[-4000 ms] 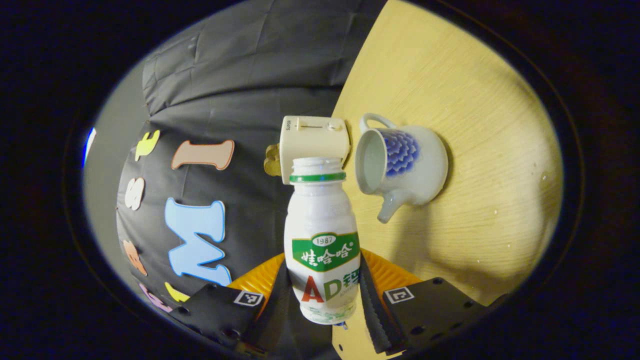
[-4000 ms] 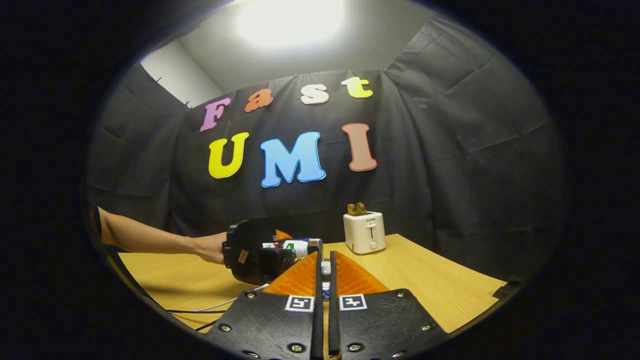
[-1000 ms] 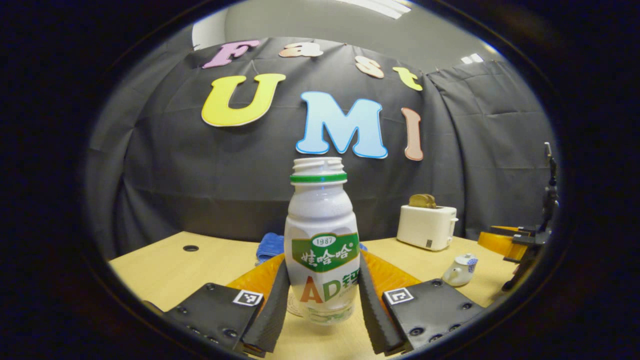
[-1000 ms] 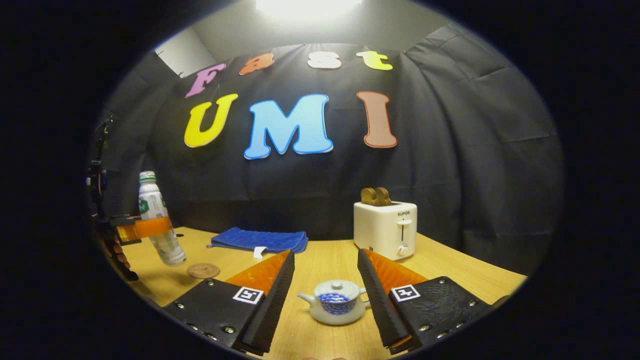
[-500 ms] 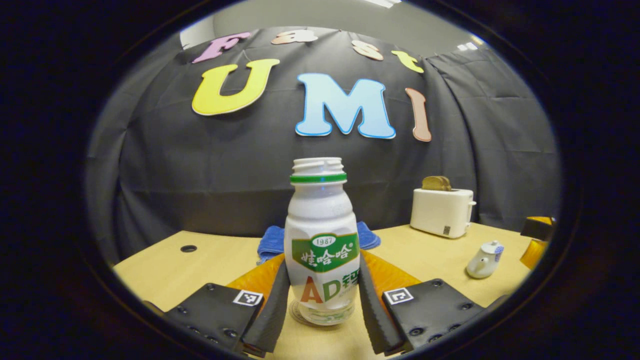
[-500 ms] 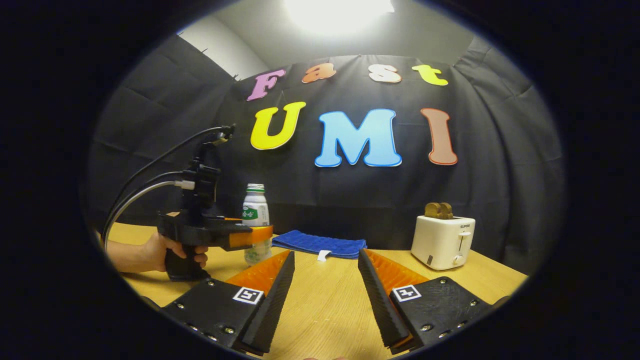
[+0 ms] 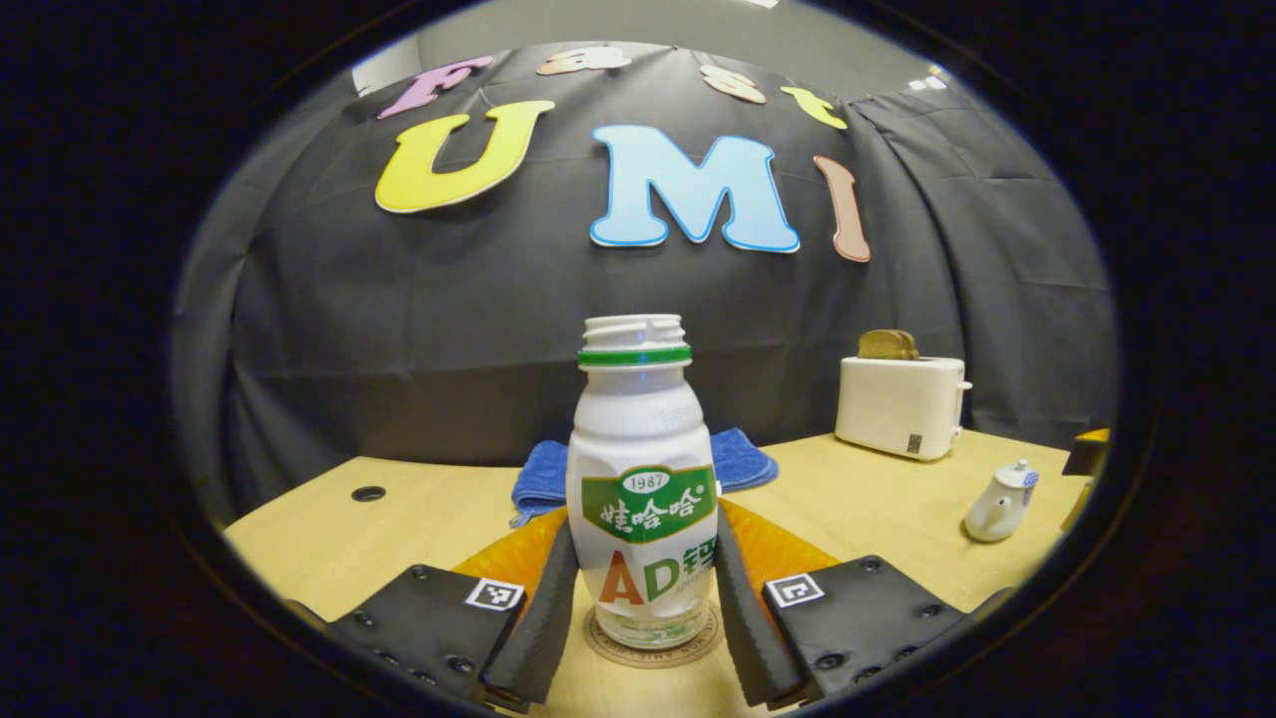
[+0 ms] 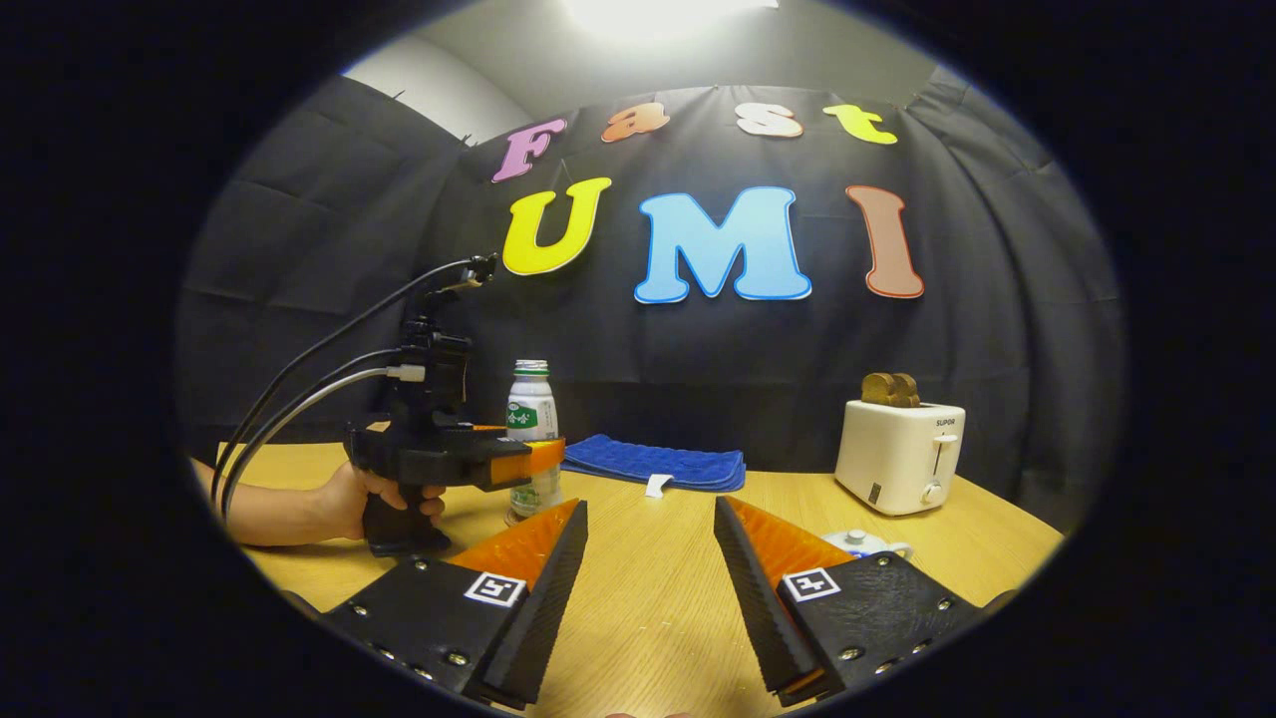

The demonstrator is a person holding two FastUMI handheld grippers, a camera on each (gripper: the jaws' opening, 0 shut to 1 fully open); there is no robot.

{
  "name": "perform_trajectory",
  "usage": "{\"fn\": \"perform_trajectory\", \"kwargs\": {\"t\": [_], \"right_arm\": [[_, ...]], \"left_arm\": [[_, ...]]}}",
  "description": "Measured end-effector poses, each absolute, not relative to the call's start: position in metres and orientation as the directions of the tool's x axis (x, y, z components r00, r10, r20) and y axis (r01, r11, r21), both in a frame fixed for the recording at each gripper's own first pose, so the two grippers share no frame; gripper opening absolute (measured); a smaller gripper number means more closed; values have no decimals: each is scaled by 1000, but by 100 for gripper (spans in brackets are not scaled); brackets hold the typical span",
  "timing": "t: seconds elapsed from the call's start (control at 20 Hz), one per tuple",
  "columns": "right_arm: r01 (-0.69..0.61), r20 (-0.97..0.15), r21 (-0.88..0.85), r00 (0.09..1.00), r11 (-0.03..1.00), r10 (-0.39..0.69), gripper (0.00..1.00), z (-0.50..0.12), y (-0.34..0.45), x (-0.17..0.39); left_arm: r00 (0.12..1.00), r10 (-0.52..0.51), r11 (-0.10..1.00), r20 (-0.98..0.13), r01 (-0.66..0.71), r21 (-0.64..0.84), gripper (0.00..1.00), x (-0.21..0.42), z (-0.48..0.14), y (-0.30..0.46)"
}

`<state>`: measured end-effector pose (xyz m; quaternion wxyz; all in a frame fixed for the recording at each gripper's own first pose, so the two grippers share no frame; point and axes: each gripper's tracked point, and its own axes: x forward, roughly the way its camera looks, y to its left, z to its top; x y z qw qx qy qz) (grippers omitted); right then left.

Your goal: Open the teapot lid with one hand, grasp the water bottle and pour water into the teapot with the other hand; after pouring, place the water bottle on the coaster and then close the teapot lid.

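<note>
- Since the bench (image 8: 658,608) carries everything, we begin there: a wooden top with a blue cloth (image 8: 653,464) at the back and a toaster (image 8: 900,455) on the right.
- While the left tool (image 7: 638,638) is clamped on the water bottle (image 7: 641,489), both fingers (image 7: 543,623) pressing its lower sides, the bottle stands upright and uncapped; the right gripper view shows that tool and the hand (image 8: 344,502) that holds it, across the bench.
- Under the bottle lies the coaster (image 7: 652,650), and the bottle's base appears to rest on it, though we cannot tell for certain that it is fully down.
- The right tool (image 8: 648,608) has its fingers wide apart, with nothing between them, low over the bench.
- The teapot (image 7: 994,502) sits well apart from the bottle, near the toaster, and its lid (image 7: 1015,469) appears to be on.
- We judge the step in hand to be setting the bottle on the coaster; with the lid seemingly closed, little else seems left.
- The next move calls for the left tool to part its fingers evenly and draw straight back, so the light bottle is not dragged or tipped off the coaster.
</note>
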<state>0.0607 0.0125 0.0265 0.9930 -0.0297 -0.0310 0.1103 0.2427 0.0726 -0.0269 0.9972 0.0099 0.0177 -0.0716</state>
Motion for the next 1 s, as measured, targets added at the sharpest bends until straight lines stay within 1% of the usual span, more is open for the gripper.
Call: {"fn": "perform_trajectory", "kwargs": {"t": [0.1, 0.25, 0.3, 0.65, 0.9, 1.0], "right_arm": [[-220, 55, -65, 973, 973, 223, 79, 26, 13, 61], [-221, 60, -64, 973, 973, 225, 79, 28, 13, 60], [-222, 61, -65, 972, 973, 225, 79, 28, 14, 60], [-214, 67, -65, 974, 975, 218, 79, 30, 11, 60], [-200, 70, -76, 976, 977, 206, 79, 30, 8, 61], [-188, 76, -77, 978, 979, 194, 79, 31, 6, 61]], "left_arm": [[988, -144, 989, -49, 145, 25, 68, 245, -32, 71], [989, -137, 990, -53, 138, 30, 78, 246, -33, 73], [989, -137, 990, -58, 139, 28, 68, 246, -35, 74], [988, -139, 990, -61, 140, 7, 100, 240, -32, 75], [993, -114, 992, -25, 115, 52, 100, 217, -19, 73], [993, -118, 992, -18, 119, 39, 100, 202, -13, 69]]}}
